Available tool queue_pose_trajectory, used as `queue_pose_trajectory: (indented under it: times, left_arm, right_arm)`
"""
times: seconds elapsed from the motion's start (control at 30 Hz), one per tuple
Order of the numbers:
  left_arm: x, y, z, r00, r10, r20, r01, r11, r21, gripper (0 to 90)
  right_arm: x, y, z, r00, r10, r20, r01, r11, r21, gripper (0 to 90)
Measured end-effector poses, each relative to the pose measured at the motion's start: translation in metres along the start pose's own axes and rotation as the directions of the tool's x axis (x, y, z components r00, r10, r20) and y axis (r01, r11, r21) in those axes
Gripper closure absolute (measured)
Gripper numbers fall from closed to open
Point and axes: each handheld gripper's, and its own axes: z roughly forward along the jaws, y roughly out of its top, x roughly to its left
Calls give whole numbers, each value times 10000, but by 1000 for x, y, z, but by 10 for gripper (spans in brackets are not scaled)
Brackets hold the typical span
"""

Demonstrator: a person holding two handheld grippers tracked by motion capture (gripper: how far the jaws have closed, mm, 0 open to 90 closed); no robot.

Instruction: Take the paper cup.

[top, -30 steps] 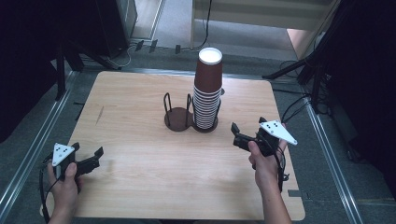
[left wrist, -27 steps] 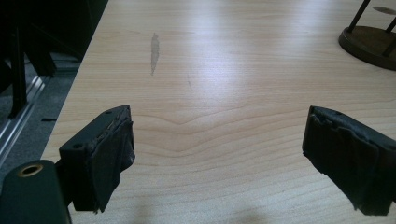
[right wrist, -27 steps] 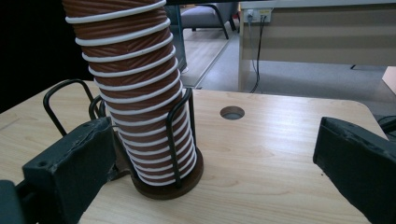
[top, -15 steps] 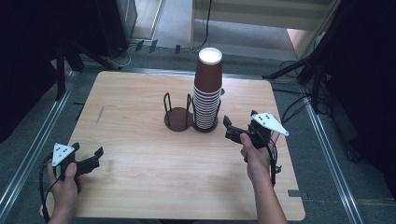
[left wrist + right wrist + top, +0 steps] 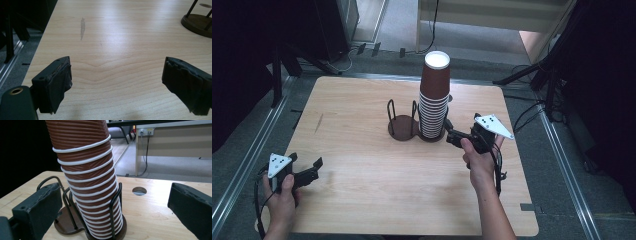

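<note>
A tall stack of brown paper cups (image 5: 434, 97) with white rims stands upside down in the right ring of a dark wire holder (image 5: 402, 129); the left ring is empty. My right gripper (image 5: 450, 134) is just right of the stack's base, its jaws open and pointing at it. In the right gripper view the stack (image 5: 87, 177) rises a little ahead of the open right gripper (image 5: 115, 205), and neither pad touches it. My left gripper (image 5: 306, 161) rests open near the table's front left corner. The left gripper (image 5: 115, 82) has nothing but bare wood between its jaws.
The wooden table (image 5: 362, 165) has a small round hole (image 5: 139, 190) behind the holder. A grey scuff mark (image 5: 82, 26) lies on its left part. The holder's base (image 5: 197, 22) sits far ahead and right of the left gripper. Dark stands and cables surround the table.
My right gripper has moved left across the table, closing in on the base of the cup stack. The left gripper and the cups have stayed put.
</note>
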Motion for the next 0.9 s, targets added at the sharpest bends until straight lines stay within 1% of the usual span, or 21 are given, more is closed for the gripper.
queue_pose_trajectory:
  times: [0.07, 0.27, 0.57, 0.67, 0.77, 0.9]
  left_arm:
    - [0, 0, 0, 10000, -6, 0, 6, 10000, 2, 95]
    - [0, 0, 0, 10000, -24, 3, 24, 10000, -13, 95]
    - [1, 0, 0, 10000, -65, 14, 65, 10000, -17, 95]
    - [1, 0, 0, 10000, -23, 41, 23, 10000, 5, 95]
    - [1, 0, 0, 10000, -31, 67, 30, 10000, 39, 94]
    - [1, 0, 1, 10000, -40, 70, 40, 10000, 46, 95]
  right_arm:
    - [2, 1, 2, 10000, 13, -27, -13, 10000, -2, 0]
    - [11, 4, 14, 9999, -8, 124, 7, 10000, 45, 0]
    - [19, 7, 25, 9999, 90, 48, -90, 10000, 0, 0]
    - [23, 10, 29, 10000, 36, 24, -36, 10000, -32, 0]
    - [26, 14, 31, 10000, -62, 38, 63, 9998, -185, 0]
    - [28, 17, 35, 9999, -127, 54, 128, 9997, -202, 0]
